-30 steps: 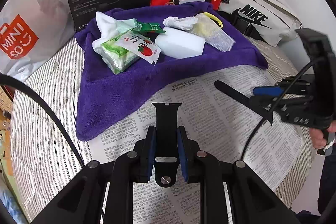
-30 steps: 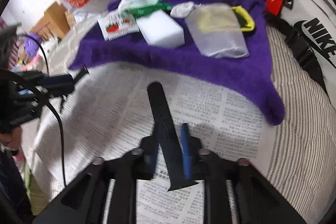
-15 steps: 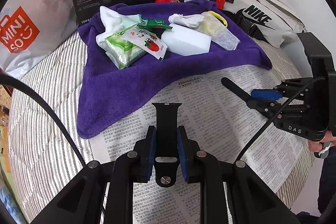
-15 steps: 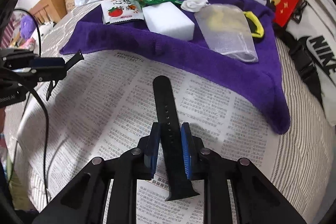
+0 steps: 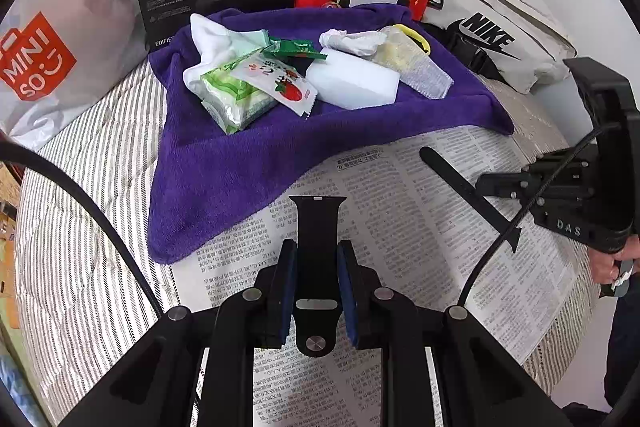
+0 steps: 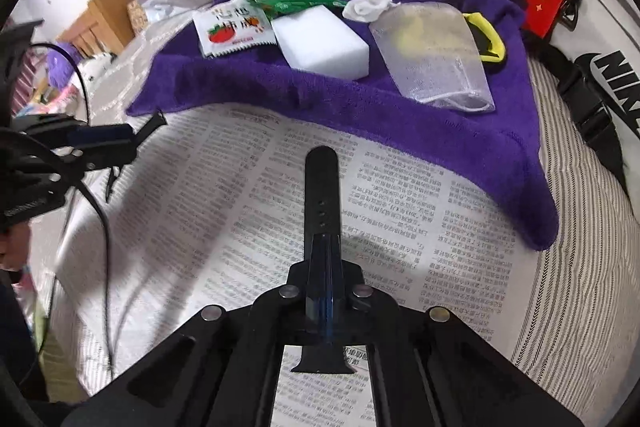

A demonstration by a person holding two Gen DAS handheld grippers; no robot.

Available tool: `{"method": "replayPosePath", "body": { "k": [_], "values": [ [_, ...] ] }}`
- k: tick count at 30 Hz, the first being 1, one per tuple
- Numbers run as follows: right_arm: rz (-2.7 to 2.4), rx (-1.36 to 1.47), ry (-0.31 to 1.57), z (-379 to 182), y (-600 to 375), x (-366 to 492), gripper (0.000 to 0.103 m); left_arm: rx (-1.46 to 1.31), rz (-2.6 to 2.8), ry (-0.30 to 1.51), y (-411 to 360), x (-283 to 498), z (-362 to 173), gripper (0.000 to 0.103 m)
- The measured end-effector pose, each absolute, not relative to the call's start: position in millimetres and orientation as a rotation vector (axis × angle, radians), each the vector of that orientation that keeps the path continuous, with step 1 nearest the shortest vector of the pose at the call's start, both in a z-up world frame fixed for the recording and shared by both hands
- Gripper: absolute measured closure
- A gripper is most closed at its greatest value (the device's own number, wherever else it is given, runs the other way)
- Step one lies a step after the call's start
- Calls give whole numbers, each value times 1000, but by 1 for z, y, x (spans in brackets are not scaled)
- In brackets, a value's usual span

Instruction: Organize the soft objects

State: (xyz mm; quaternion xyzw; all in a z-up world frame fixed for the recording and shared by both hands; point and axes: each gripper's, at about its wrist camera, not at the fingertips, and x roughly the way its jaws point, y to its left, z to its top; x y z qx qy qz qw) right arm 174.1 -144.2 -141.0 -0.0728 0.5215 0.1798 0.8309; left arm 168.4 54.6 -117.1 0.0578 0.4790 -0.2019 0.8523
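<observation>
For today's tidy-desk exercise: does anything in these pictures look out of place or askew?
Yes. The purple towel lies crooked, one corner over the newspaper, with a white sponge, packets and a mesh pouch heaped loosely on it. The watch strap is in two pieces: the left tongs grip one, the right tongs the other.

two watch straps (image 5: 317, 227), one sponge (image 5: 352, 83)

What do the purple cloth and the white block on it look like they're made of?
The purple cloth looks like plush microfibre or fleece: matte, fuzzy nap, soft rounded folds at its edges. The white block looks like foam, perhaps a melamine sponge: smooth, matte, uniformly white with crisp edges. Neither can be confirmed by sight alone.
</observation>
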Motion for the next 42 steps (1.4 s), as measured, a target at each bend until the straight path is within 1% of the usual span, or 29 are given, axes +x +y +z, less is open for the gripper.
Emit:
{"method": "replayPosePath", "body": {
  "k": [2, 4, 6, 7, 10, 12, 13, 16, 18, 20, 21, 23, 24, 25, 26, 27, 30, 36, 37, 40, 42],
  "values": [
    [358, -178, 1109, -140, -144, 175, 103, 123, -429, 1003, 54, 168, -115, 83],
    [345, -192, 1133, -144, -143, 176, 100, 122, -428, 1002, 54, 168, -115, 83],
    [341, -191, 1130, -146, -144, 173, 99, 120, -428, 1003, 54, 168, -115, 83],
    [348, -181, 1131, -146, -144, 172, 97, 121, -428, 1004, 54, 168, -115, 83],
    [335, -199, 1124, -147, -142, 171, 86, 124, -428, 1006, 54, 167, -116, 83],
    [323, -208, 1120, -147, -142, 172, 78, 122, -429, 1006, 54, 167, -116, 83],
    [311, -214, 1113, -147, -143, 172, 72, 123, -430, 1007, 54, 167, -116, 83],
    [315, -210, 1115, -147, -145, 172, 70, 123, -427, 1008, 54, 167, -117, 83],
    [339, -189, 1130, -148, -145, 172, 64, 119, -427, 1007, 56, 167, -117, 83],
    [352, -208, 1124, -149, -140, 169, 55, 118, -426, 1007, 56, 168, -117, 83],
    [355, -217, 1120, -150, -137, 168, 53, 117, -427, 1007, 56, 168, -117, 83],
    [355, -225, 1107, -152, -133, 166, 52, 116, -424, 1008, 57, 169, -118, 83],
    [344, -220, 1100, -152, -133, 167, 54, 114, -425, 1008, 58, 169, -119, 83],
    [330, -224, 1094, -152, -131, 168, 60, 111, -426, 1007, 59, 170, -119, 83],
    [322, -237, 1084, -152, -130, 167, 75, 108, -426, 1007, 59, 170, -120, 83],
    [325, -240, 1077, -152, -128, 167, 84, 105, -426, 1008, 60, 171, -121, 83],
    [331, -267, 1080, -151, -123, 166, 84, 100, -432, 1008, 61, 170, -123, 83],
    [244, -198, 1131, -148, -159, 169, 83, 104, -445, 1001, 61, 168, -122, 83],
    [238, -190, 1138, -147, -162, 169, 81, 106, -446, 1000, 60, 167, -121, 83],
    [250, -189, 1140, -149, -158, 166, 62, 104, -447, 999, 61, 168, -121, 83],
    [234, -214, 1111, -151, -152, 163, 65, 102, -444, 1001, 61, 167, -122, 83]
  ]
}}
